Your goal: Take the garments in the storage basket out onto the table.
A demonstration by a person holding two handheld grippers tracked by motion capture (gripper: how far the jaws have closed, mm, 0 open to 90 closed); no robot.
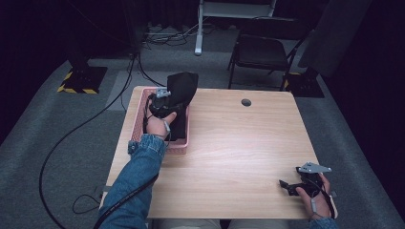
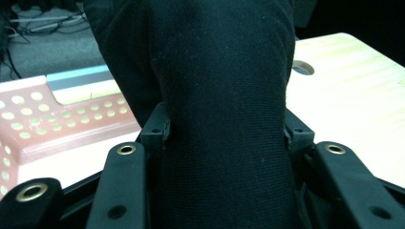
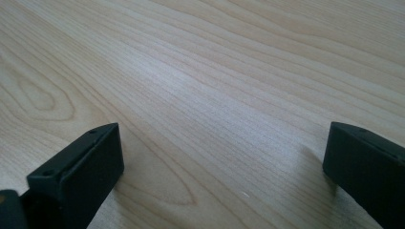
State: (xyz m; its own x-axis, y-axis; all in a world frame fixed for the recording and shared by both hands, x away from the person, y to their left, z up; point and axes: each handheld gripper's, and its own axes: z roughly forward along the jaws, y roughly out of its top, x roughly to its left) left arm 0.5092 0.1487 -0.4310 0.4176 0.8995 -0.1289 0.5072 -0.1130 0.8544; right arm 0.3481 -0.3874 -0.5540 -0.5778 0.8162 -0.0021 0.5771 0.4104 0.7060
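While the left gripper [image 1: 165,102] hangs over the pink perforated basket [image 1: 135,125] at about 10 o'clock on the wooden table [image 1: 239,143], its 2 jaws are pinched on a black cloth garment [image 1: 181,88], which rises out of the basket and stands up past its far rim. In the left gripper view the black cloth garment [image 2: 219,109] bulges thickly between the jaws, and the basket wall [image 2: 57,133] sits low at 9 o'clock behind it. Part of the fabric seems to lie inside the basket under the hand, though how much cannot be told.

The right gripper [image 1: 298,186] rests near the table's 4 o'clock corner, well apart from the basket, with its jaws spread wide and nothing between them; the right gripper view shows bare wood grain [image 3: 215,95] ahead.

Judging from this, the step in hand is lifting the garment clear of the basket. 3 risks stand out. The bite takes a thick bunched fold, so layers could slide and the cloth slip out during the lift. A trailing end may catch on the basket's rim or holes and drag the light basket along, even toward the near table edge. And with 1 gripper holding alone, the hanging cloth could swing and land crumpled rather than spread.
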